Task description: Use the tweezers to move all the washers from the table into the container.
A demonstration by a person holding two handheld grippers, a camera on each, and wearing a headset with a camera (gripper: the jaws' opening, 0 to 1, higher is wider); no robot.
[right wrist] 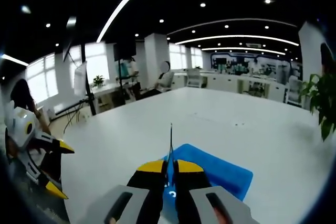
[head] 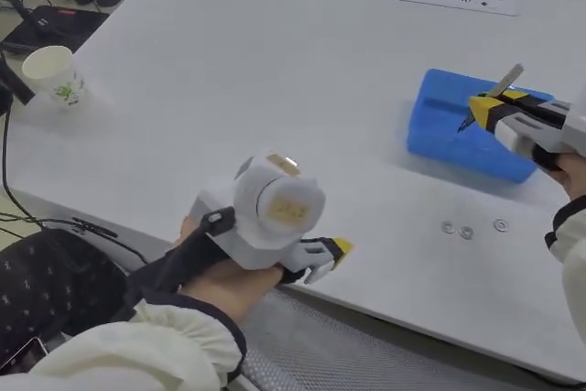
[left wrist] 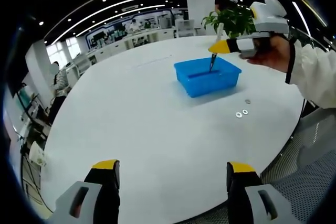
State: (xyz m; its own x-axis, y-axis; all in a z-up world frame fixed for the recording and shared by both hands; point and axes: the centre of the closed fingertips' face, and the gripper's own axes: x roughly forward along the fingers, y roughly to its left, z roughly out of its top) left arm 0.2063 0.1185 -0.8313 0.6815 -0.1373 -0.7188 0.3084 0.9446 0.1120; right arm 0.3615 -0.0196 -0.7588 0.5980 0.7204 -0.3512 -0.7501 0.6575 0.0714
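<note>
The right tongs [head: 478, 109] clamped the tweezers [head: 505, 80] tip-down over the container [head: 438, 139], left tongs [left wrist: 173, 169] gaped empty, three washers [head: 466, 233] sat at its 6 o'clock on the worktop [head: 275, 61]; I'd have released low inside.

The left hand [head: 224, 276] is holding the left gripper [head: 325, 258] low at the near left, by the surface's near edge. Its jaws are standing wide apart and pointing right. The right hand [head: 572, 171] is holding the right gripper [head: 476, 109] raised at the far right, its jaws pressing together on the tweezers [head: 505, 78], which are pointing down and left.
</note>
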